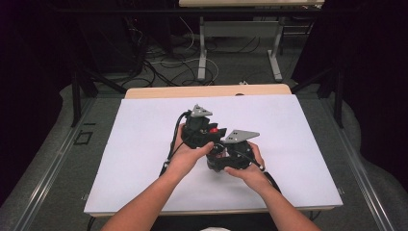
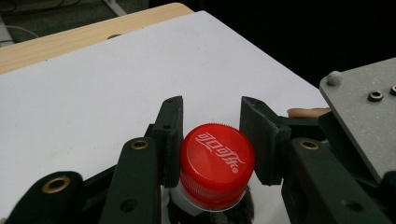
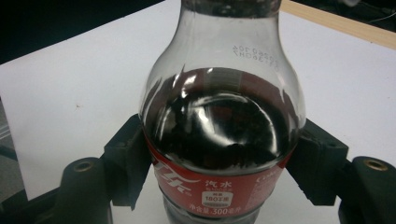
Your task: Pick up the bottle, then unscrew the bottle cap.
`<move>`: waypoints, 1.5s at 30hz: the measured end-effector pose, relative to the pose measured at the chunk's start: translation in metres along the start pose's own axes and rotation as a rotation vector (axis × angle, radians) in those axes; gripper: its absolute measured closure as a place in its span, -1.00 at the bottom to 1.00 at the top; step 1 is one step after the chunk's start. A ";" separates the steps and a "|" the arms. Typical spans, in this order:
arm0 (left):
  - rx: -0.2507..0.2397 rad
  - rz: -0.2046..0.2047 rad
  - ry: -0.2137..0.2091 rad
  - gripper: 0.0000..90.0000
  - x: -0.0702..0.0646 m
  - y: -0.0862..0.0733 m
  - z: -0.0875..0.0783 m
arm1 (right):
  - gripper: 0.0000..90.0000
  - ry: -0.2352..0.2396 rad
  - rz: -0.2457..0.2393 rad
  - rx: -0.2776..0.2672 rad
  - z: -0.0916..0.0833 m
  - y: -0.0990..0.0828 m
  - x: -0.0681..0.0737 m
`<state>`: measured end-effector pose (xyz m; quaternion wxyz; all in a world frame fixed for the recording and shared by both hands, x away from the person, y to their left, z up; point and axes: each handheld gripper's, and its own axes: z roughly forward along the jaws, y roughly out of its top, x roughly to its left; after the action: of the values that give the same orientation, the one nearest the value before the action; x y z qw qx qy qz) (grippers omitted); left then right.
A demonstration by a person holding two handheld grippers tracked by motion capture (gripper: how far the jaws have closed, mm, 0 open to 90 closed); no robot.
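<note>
Bottle of clear plastic [image 1: 217, 153], holding dark cola and banded with a red label, is seen in the high view at the middle of the white-covered table [image 1: 144, 144], gripped between the left claw [image 1: 208, 137] and right claw [image 1: 219, 159]. In the left gripper view, the bottle's red ribbed screw cap [image 2: 217, 164] is pinched by the left claw's [image 2: 212, 140] pads. In the right gripper view, the bottle's [image 3: 222, 126] labelled body is clamped by the right claw [image 3: 219, 172].
</note>
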<state>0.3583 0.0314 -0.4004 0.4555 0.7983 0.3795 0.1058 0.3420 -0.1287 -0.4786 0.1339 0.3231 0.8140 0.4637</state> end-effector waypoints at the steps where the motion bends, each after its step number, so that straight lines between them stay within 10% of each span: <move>1: 0.006 0.005 -0.005 0.34 0.000 0.001 0.000 | -0.34 0.007 0.004 -0.008 0.000 0.000 -0.001; 13: -0.028 0.047 -0.147 -0.16 0.017 0.005 -0.017 | -0.34 0.043 -0.005 -0.019 -0.001 0.001 0.001; 25: 0.005 0.138 -0.279 -0.03 0.027 -0.003 -0.021 | -0.34 0.087 -0.061 -0.029 0.000 0.001 0.005; 36: 0.028 0.166 -0.293 0.31 0.028 -0.004 -0.021 | -0.34 0.099 -0.071 -0.026 0.000 0.001 0.006; 45: 0.016 0.090 -0.174 0.35 0.016 -0.004 -0.018 | -0.34 0.064 -0.046 -0.001 0.000 0.001 0.006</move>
<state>0.3583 0.0559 -0.3961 0.4752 0.8244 0.3029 0.0536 0.3374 -0.1241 -0.4770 0.1187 0.2895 0.8249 0.4709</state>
